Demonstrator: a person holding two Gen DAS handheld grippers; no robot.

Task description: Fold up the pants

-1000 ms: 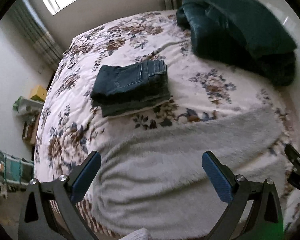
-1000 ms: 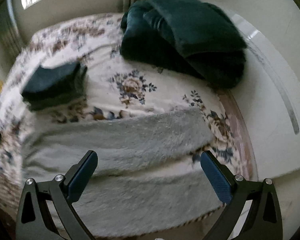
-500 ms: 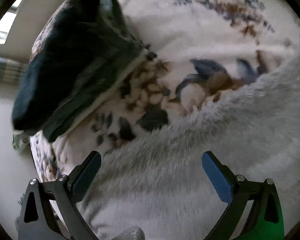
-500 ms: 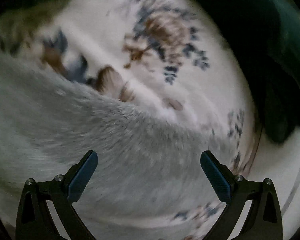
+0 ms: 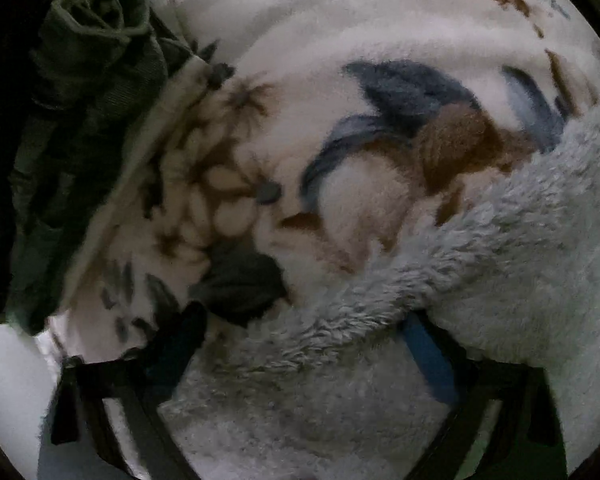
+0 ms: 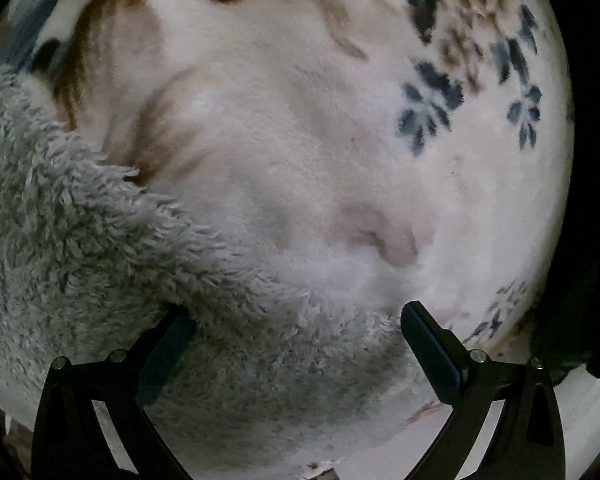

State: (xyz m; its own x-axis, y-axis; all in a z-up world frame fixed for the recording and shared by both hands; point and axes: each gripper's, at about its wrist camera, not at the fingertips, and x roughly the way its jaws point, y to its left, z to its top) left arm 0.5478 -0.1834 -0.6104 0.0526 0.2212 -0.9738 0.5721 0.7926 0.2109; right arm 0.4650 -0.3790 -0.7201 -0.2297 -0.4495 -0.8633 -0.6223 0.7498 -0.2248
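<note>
Against fleece pants (image 6: 100, 248), both hand-held grippers (image 5: 304, 344) (image 6: 296, 336) spread.

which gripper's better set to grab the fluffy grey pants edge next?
Probably left. The left gripper has the grey fleece pants edge between open fingers; the right gripper sits at their end, one finger over the floral blanket.

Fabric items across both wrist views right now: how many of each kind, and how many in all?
Fluffy grey pants: 1
Folded dark garment stack: 1
Floral blanket: 1
Total: 3
</note>
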